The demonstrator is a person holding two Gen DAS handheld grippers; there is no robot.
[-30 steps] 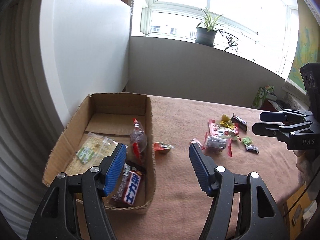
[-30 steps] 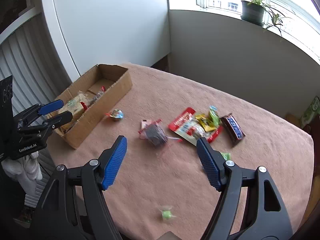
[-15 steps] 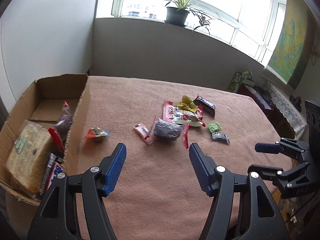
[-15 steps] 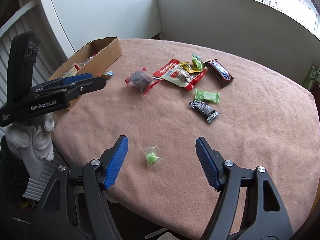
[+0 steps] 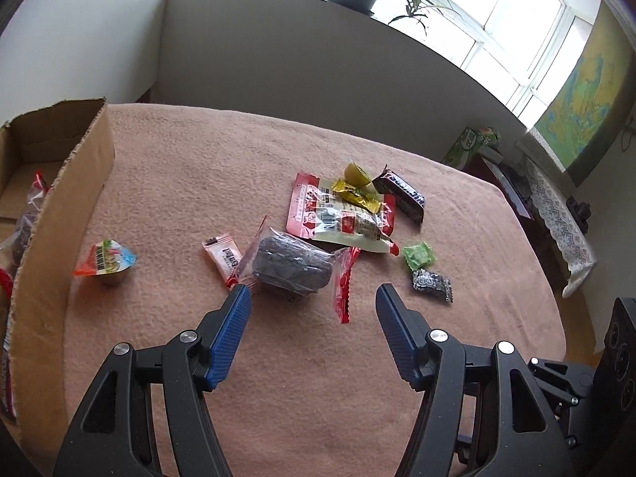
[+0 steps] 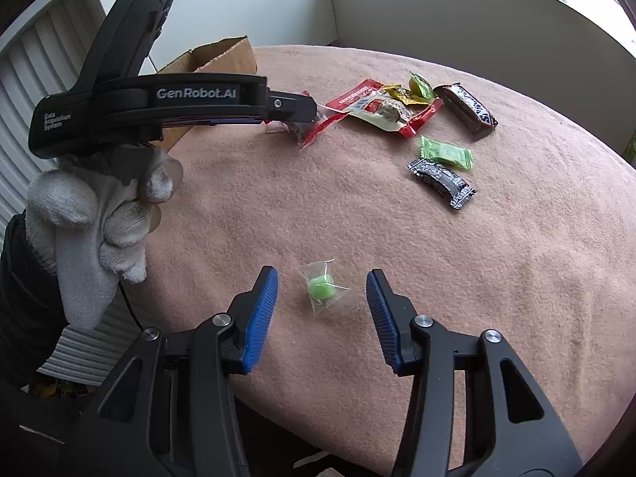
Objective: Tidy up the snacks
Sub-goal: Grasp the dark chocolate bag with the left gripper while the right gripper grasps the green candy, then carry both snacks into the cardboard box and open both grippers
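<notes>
My left gripper [image 5: 314,298] stands open just short of a dark snack in a clear red-edged wrapper [image 5: 292,266]; nothing is between its pads. Beyond lie a red and white packet [image 5: 338,218], a yellow candy [image 5: 357,194], a dark chocolate bar [image 5: 401,194], a green candy [image 5: 417,254], a black candy [image 5: 431,284], a small pink sachet [image 5: 224,256] and a jelly cup [image 5: 105,264]. A cardboard box [image 5: 59,206] with snacks stands at the left. My right gripper [image 6: 322,290] is closing around a small green candy in clear wrap [image 6: 322,288]; its pads do not touch it.
The table wears a pink cloth [image 6: 477,258], and its near edge runs just under my right gripper. A gloved hand [image 6: 99,218] holds the left gripper's body [image 6: 159,107] at the left of the right wrist view. A green carton [image 5: 469,143] stands past the table's far right.
My left gripper swung right from the box and lowered toward the dark wrapped snack. My right gripper dropped over the small green candy and its jaws narrowed around it.
</notes>
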